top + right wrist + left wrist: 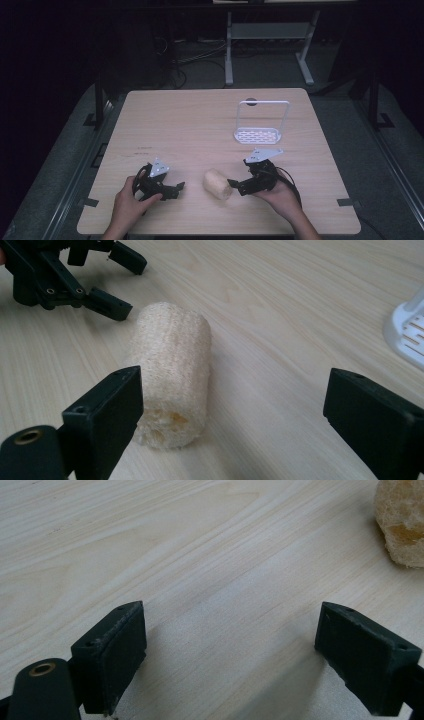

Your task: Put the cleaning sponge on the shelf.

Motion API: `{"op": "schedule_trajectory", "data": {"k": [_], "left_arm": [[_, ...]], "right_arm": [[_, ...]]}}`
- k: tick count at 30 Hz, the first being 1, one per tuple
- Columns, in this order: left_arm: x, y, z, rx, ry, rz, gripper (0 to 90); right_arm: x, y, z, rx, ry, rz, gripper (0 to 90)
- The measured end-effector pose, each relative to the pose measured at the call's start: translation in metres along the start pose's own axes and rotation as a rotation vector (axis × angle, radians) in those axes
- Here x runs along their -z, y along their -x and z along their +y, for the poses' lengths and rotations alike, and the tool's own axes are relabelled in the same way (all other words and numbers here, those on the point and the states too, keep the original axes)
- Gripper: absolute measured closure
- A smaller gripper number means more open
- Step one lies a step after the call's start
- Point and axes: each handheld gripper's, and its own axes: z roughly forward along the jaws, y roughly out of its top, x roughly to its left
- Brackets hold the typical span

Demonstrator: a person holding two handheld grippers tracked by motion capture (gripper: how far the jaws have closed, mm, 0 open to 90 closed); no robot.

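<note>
Just beyond the right gripper (230, 415)'s spread jaws lies the loofah (172, 370).

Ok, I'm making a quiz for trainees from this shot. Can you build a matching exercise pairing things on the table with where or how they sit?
Things:
1. loofah
2. white rack
3. left hand-held gripper
4. right hand-held gripper

Places or states:
A. upright, farther back on the table
B. open, just right of the loofah
C. lying on its side between the two grippers
D. open, over bare wood left of the loofah

Pairs: 1-C, 2-A, 3-D, 4-B
</note>
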Motion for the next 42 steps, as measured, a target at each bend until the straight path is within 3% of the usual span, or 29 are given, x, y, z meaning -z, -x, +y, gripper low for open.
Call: {"op": "schedule_trajectory", "data": {"k": [22,42], "left_arm": [[0.0,0.0,0.0,0.001,0.001,0.0,12.6],[0.0,0.0,0.0,-0.003,0.001,-0.001,12.6]], "right_arm": [[-0.028,-0.025,0.014,0.04,-0.025,0.065,8.9],[-0.057,-0.036,0.009,0.046,-0.097,0.065,7.8]]}}
